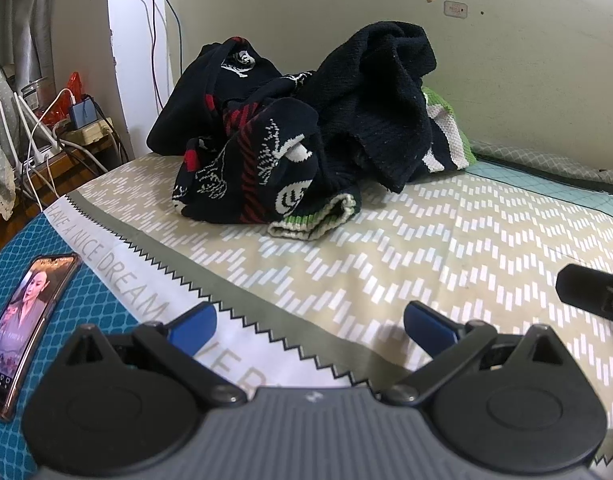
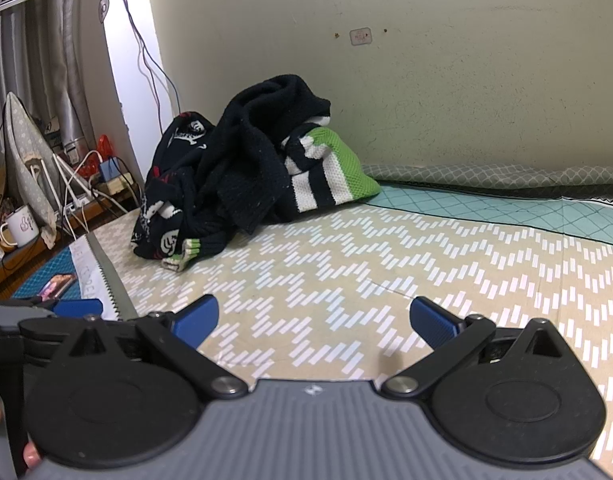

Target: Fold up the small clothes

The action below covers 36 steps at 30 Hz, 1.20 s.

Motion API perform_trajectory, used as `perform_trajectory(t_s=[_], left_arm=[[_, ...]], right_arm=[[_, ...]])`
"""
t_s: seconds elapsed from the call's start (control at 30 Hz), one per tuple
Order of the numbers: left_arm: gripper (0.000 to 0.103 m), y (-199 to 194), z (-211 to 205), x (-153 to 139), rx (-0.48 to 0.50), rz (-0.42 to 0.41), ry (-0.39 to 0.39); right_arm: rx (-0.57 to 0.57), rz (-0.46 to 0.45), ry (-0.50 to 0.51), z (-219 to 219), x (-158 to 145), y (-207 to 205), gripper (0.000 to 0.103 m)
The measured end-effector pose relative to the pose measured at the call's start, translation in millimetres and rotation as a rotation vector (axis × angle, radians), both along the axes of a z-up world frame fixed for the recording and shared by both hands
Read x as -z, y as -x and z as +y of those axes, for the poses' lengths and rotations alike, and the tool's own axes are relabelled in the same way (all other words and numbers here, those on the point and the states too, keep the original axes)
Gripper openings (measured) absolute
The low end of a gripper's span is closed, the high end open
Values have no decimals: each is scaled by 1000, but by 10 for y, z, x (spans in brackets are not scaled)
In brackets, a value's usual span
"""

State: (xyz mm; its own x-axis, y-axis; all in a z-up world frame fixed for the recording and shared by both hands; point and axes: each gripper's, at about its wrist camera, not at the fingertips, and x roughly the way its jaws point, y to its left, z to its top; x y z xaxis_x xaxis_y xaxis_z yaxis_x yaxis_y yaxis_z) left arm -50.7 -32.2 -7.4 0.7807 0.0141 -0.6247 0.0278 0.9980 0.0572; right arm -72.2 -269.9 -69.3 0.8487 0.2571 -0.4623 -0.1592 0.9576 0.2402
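A heap of small knit clothes lies on the bed against the far wall: dark navy pieces with white and red patterns, and a green, white and navy striped piece. The heap also shows in the right wrist view. My left gripper is open and empty, low over the bed, well short of the heap. My right gripper is open and empty, also short of the heap. The right gripper's finger shows at the left wrist view's right edge.
The bed cover has a beige and white chevron print, with a teal part further right. A phone with a lit screen lies on the blue cloth at left. A side table with cables, chargers and a mug stands left of the bed.
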Motion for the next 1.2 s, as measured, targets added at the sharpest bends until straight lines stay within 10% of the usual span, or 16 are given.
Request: perform_trajectory(t_s=[0.33, 0.47, 0.73, 0.87, 0.97, 1.2], left_arm=[[103, 88, 233, -101, 27, -84, -8], [103, 84, 464, -144, 25, -162, -11], [103, 75, 671, -140, 78, -185, 137], [103, 83, 701, -141, 81, -198, 163], [103, 95, 756, -141, 67, -203, 193], [103, 157, 843, -191, 76, -236, 247]], right_arm=[[13, -17, -78, -104, 1, -21, 94], [-28, 30, -125, -70, -78, -241, 57], [-20, 51, -163, 463, -336, -1410, 83], [1, 224, -272, 618, -189, -1955, 14], [23, 212, -347, 519, -410, -1843, 7], [-8, -129, -453, -337, -1758, -576, 5]])
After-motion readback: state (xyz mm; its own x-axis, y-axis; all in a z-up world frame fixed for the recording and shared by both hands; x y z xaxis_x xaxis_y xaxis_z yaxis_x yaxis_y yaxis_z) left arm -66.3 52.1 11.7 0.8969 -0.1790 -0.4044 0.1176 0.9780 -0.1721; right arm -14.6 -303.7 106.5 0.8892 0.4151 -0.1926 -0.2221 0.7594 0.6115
